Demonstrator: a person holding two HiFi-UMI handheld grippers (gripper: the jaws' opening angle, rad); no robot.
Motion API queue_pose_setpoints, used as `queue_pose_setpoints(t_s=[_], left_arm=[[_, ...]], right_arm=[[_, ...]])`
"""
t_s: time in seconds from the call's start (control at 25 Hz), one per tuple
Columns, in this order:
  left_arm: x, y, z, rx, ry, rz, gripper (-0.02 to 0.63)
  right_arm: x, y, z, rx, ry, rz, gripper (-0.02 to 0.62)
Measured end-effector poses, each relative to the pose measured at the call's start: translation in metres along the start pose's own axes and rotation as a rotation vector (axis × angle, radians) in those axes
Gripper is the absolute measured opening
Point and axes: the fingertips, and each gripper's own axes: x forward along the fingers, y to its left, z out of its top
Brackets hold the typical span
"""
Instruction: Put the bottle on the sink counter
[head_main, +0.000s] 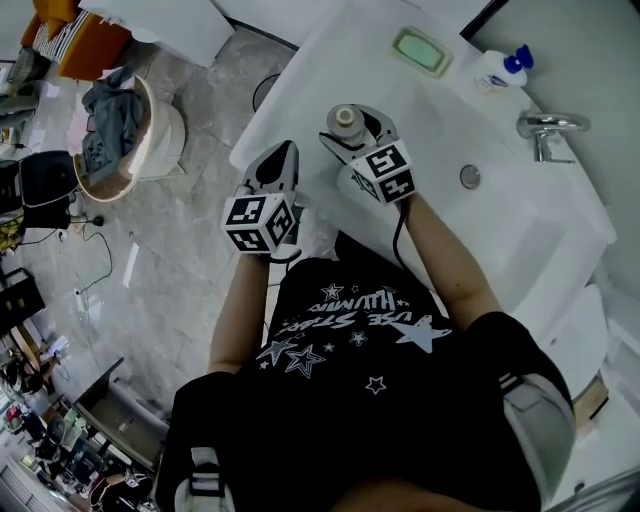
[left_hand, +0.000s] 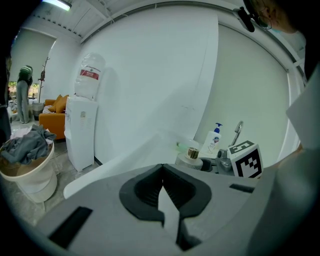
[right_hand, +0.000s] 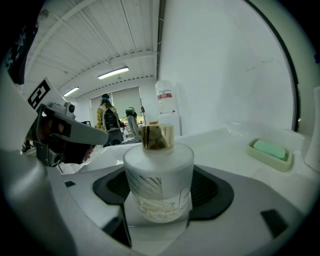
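Counter: white sink counter (head_main: 300, 80) lying below.
Right gripper (head_main: 352, 128): fingers clamping frosted-glass, gold-capped bottle (right_hand: 159, 170).
Left gripper (left_hand: 162, 192): fingers sitting together.
Risk: smooth bottle slipping, or toppling near the counter's edge.

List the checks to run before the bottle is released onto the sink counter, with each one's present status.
1. Bottle gripped between the right gripper's jaws: ok.
2. Bottle upright, gold cap on top: ok.
3. Bare stretch of sink counter around the bottle, apart from the soap dish and the pump bottle: ok.
4. Bottle base resting on the counter: cannot tell; the jaws hide its underside.
5. Left gripper shut, empty, and apart from the bottle: ok.
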Motion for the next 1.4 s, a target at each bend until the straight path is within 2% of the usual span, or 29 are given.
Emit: queue_pose_setpoints(t_s=[0.32, 0.8, 1.4], left_arm=[[-0.004, 0.004, 0.0, -0.007, -0.01, 0.015, 0.008], [-0.012, 0.004, 0.001, -0.014, -0.023, 0.006, 0.008], [-0.039, 0.001, 0.004, -0.017, -0.052, -0.028, 0.008]], right_arm=[[0.005, 0.005, -0.001, -0.066, 0.0, -0.017, 0.327], [0.008, 0.005, 0.001, -0.082, 0.001, -0.04, 0.327], [-0.009, 0.008, -0.017, 0.014, 0.074, -0.091, 0.337]])
